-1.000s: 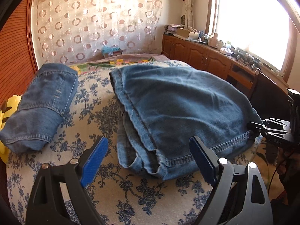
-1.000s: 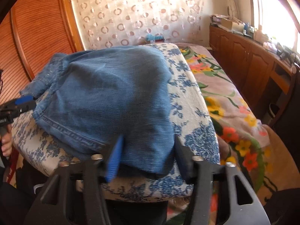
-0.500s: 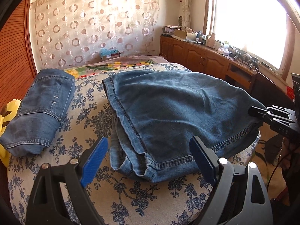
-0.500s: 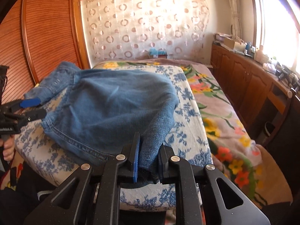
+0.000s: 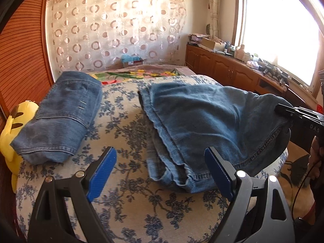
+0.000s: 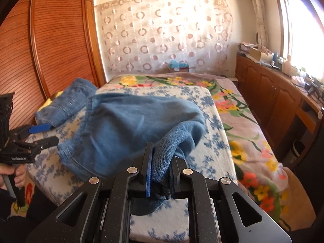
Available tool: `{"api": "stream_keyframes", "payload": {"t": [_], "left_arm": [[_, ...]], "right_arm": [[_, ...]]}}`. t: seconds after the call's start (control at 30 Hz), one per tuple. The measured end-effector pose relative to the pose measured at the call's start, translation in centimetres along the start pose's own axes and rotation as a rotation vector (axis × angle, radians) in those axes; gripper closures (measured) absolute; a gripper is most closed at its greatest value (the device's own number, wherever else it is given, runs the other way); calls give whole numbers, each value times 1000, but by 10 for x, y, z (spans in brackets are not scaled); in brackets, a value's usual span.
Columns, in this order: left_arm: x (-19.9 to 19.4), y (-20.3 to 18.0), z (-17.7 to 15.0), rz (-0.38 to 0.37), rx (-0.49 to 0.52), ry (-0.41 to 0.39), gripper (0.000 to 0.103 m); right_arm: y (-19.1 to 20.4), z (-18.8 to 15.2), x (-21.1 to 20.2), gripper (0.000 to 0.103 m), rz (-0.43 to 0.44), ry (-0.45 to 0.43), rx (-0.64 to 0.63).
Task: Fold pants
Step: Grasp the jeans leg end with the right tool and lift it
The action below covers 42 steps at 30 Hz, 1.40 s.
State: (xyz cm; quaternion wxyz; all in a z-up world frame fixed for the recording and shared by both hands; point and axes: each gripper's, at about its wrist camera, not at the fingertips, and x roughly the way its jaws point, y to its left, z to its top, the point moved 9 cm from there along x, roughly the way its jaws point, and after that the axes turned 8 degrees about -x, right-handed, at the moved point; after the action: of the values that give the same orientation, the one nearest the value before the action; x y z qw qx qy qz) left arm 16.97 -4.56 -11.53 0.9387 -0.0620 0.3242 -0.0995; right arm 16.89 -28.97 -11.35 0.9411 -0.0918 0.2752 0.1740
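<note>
While the right hand-held gripper (image 6: pixel 160 174), its jaws just closed, clamps a corner of the blue denim pants (image 5: pixel 212 121) lying on the floral-covered bed (image 5: pixel 125 125), we keep our left hand-held gripper (image 5: pixel 160 174) spread, empty; we should lift evenly, carrying the edge across squarely.

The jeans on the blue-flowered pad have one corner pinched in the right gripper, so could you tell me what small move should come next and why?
Probably bring the left gripper, open and empty, down onto the near hem corner of the jeans and pinch it. The right gripper has just closed on the other corner, and a matching hold would let both lift evenly.
</note>
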Motion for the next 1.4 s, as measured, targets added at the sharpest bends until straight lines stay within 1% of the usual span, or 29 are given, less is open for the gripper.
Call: {"api": "stream_keyframes", "payload": {"t": [0.17,0.27,0.33,0.57,0.63,0.8,0.93,1.1,1.17,1.27,1.3,1.33,1.37,1.4], "left_arm": [[-20,27,14,56,-33,-53,14],[-29,46,20,89,-57,-70,14],[-31,57,22,108,-68,-77,14],[-44,94,27,176,-107,-104,14],[-46,100,27,187,-113,-108,14],[-49,109,27,209,-125,-114,14],[-49,115,26,218,-127,-117,14],[-45,118,22,223,-132,-106,14],[-42,118,21,218,-135,-100,14],[-34,114,18,207,-136,-86,14],[-33,113,17,204,-135,-82,14],[-30,111,17,201,-132,-78,14],[-27,108,16,195,-129,-74,14],[-26,106,16,191,-127,-71,14]], "right_arm": [[26,26,12,93,42,-29,-37],[44,38,23,93,67,-40,-64],[63,47,32,93,94,-44,-84],[117,61,53,94,189,-49,-132],[134,64,59,94,229,-49,-140],[168,60,64,94,300,-42,-171],[194,41,73,94,365,5,-202],[207,9,86,95,419,85,-204],[207,-2,91,96,412,103,-212],[199,-2,89,95,407,102,-198],[196,-1,87,94,410,102,-191],[194,1,84,91,418,103,-182],[193,2,82,85,425,105,-180],[193,3,78,76,443,109,-178]]}}
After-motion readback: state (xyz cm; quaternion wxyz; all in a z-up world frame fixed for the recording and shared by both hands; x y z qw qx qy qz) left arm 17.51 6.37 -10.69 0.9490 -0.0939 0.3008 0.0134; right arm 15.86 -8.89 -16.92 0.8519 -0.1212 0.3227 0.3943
